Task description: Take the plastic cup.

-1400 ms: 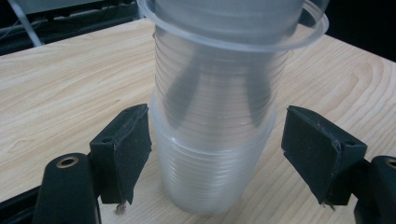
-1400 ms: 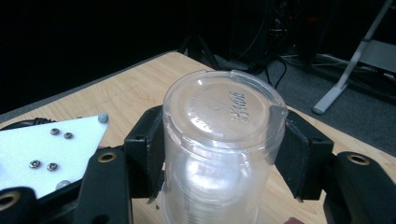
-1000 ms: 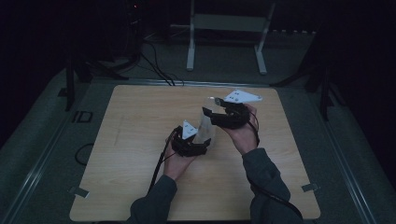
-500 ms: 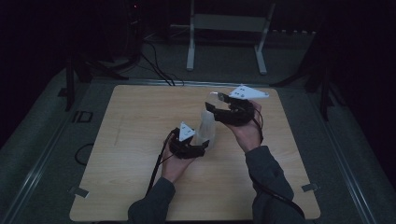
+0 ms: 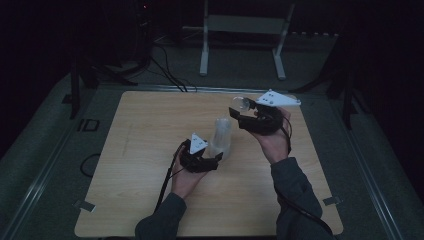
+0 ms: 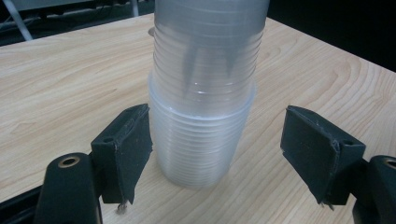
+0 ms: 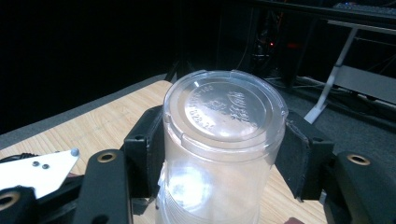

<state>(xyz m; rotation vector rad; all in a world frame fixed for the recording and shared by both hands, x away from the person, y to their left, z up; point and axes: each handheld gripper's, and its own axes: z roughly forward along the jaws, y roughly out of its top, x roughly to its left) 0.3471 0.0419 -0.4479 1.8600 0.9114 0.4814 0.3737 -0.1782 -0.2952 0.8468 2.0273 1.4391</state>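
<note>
A: Where's the stack of cups (image 5: 220,138)?

B: Standing upright on the table (image 5: 140,150), near its middle, a little toward four o'clock in the high view. In the left claw view the stack (image 6: 205,93) is clear and ribbed, one cup nested inside another.

A: And the left claw (image 5: 212,159)?

B: Sitting just at seven o'clock of the stack, low by the table. Its jaws are spread wide, one on each side of the stack's base. The left pad (image 6: 128,149) is right beside the cup wall; I can't tell whether it touches. The right pad (image 6: 317,149) stands clear of it.

A: The right one?

B: The right claw (image 5: 240,107) is raised at about one o'clock of the stack, clamped onto a single clear cup (image 7: 219,149). The cup's flat bottom, with moulded lettering, faces away from the hand, and both pads press its sides.
</note>
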